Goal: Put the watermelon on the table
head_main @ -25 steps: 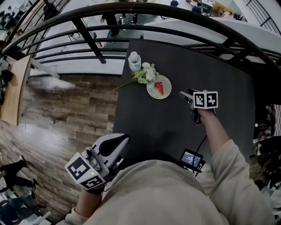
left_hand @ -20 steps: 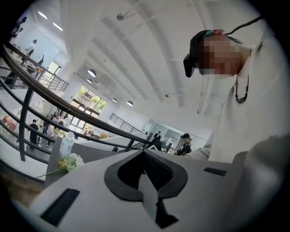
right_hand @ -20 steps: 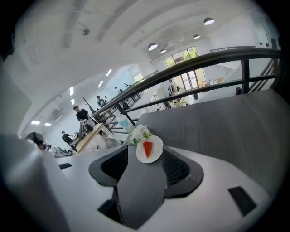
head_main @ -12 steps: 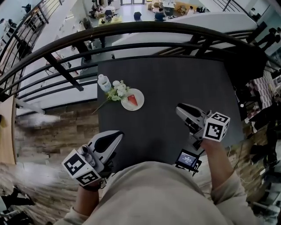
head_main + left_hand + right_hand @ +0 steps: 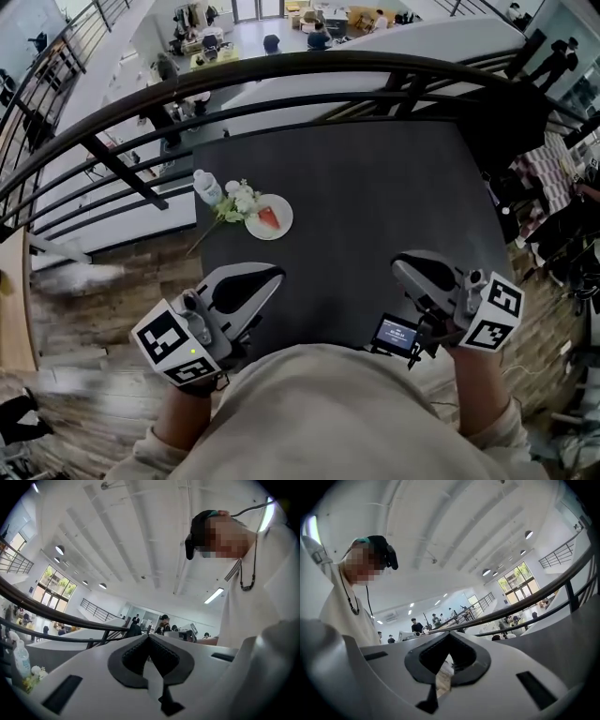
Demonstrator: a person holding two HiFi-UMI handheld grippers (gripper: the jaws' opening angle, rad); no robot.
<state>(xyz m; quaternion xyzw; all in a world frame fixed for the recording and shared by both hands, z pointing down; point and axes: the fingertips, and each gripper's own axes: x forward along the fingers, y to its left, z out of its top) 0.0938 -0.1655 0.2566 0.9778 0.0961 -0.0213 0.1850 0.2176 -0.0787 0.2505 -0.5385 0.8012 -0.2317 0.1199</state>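
Note:
A red watermelon slice [image 5: 269, 217] lies on a white plate [image 5: 285, 225] at the left side of the dark table [image 5: 375, 187]. Both grippers are held close to the person's body at the table's near edge, well short of the plate. My left gripper [image 5: 277, 272] has its jaws together with nothing in them; the left gripper view shows its tips [image 5: 148, 636] meeting. My right gripper [image 5: 398, 266] has just been closing and is shut and empty, its jaws [image 5: 450, 633] touching in the right gripper view.
White flowers [image 5: 239, 201] and a small bottle [image 5: 205, 187] stand just left of the plate. A small device with a lit screen [image 5: 397, 335] sits at the table's near edge. A dark curved railing [image 5: 309, 70] runs behind the table, with a lower floor and people beyond.
My right gripper drew back from the table's middle, near the plate, to the near edge, and its jaws came together. The left gripper rose slightly. The plate and slice stayed put.

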